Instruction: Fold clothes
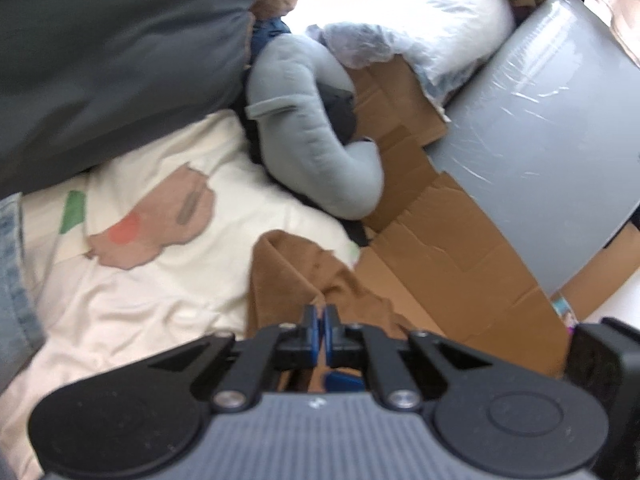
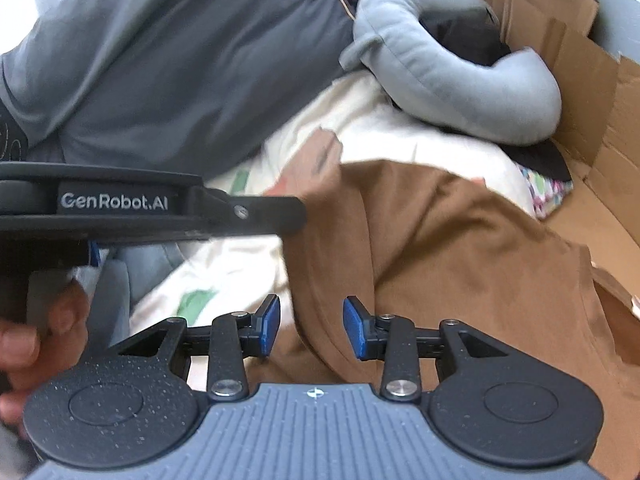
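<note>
A brown garment (image 1: pixel 288 276) lies crumpled on a cream printed sheet (image 1: pixel 160 184), partly over flattened cardboard. My left gripper (image 1: pixel 322 316) is shut, and a peak of the brown cloth rises into its blue pads. In the right wrist view the brown garment (image 2: pixel 460 248) spreads wide across the middle. My right gripper (image 2: pixel 314 326) hovers over its near left edge, open, with a fold of cloth under the gap and neither pad pressing it. The left gripper's black housing (image 2: pixel 120 204) crosses the left side, with a person's hand (image 2: pixel 40 344) below it.
A dark grey cushion (image 1: pixel 100 60) fills the upper left. A grey-blue neck pillow (image 1: pixel 312 132) lies beyond the sheet. Flattened cardboard (image 1: pixel 440 264), a plastic-wrapped grey roll (image 1: pixel 540 140) and a white plastic bag (image 1: pixel 420 12) stand to the right. Denim (image 1: pixel 12 264) shows at the left edge.
</note>
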The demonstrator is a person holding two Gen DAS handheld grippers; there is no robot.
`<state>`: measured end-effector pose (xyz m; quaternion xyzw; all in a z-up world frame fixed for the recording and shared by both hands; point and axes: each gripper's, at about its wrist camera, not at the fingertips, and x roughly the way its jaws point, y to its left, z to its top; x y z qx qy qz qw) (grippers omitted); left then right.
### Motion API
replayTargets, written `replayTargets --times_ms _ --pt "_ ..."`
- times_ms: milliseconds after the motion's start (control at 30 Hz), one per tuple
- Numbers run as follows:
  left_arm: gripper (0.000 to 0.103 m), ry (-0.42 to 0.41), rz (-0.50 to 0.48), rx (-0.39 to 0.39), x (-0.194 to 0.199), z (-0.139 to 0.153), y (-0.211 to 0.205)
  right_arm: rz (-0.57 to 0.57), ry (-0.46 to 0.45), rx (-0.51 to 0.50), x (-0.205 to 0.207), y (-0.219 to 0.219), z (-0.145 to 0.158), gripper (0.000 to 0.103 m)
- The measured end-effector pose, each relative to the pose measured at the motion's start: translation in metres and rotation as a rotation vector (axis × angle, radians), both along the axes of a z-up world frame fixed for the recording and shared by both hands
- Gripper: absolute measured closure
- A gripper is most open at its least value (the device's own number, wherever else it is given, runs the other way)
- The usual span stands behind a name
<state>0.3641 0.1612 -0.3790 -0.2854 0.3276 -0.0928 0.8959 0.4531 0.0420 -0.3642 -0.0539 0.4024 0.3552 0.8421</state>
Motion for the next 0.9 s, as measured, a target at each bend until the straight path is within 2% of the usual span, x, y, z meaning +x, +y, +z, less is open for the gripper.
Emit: replayTargets --times_ms 167,233,300,367,467,533,600,900 --pt "0.100 -0.002 -0.048 -0.022 0.008 0.012 -0.011 -0.045 -0.023 0.048 0.009 -0.003 0.001 0.061" --pt "0.100 -0.007 -0.069 -0.023 0.009 0.015 -0.016 -0.064 -0.041 0.057 0.011 -0.007 0.004 0.066" --pt "0.099 -0.009 -0.080 -0.023 0.011 0.017 -0.021 -0.066 -0.048 0.059 0.013 -0.011 0.005 0.089" --pt "0.097 -0.011 -0.083 -0.017 0.014 0.018 -0.024 -0.078 -0.056 0.053 0.016 -0.016 0.006 0.100" --pt "0.079 -0.013 -0.071 -0.016 0.017 0.018 -0.025 -0.090 -0.055 0.051 0.018 -0.026 0.005 0.101" --pt "0.055 -0.002 -0.058 0.009 0.022 0.017 -0.024 -0.094 -0.054 0.045 0.018 -0.031 0.005 0.101" --pt "0.046 0.015 -0.039 0.054 0.030 0.014 -0.022 -0.113 -0.038 0.046 0.020 -0.037 0.005 0.101" --pt "0.045 0.101 -0.042 0.162 0.087 -0.011 -0.007 -0.150 -0.007 0.061 0.024 -0.047 0.004 0.101"
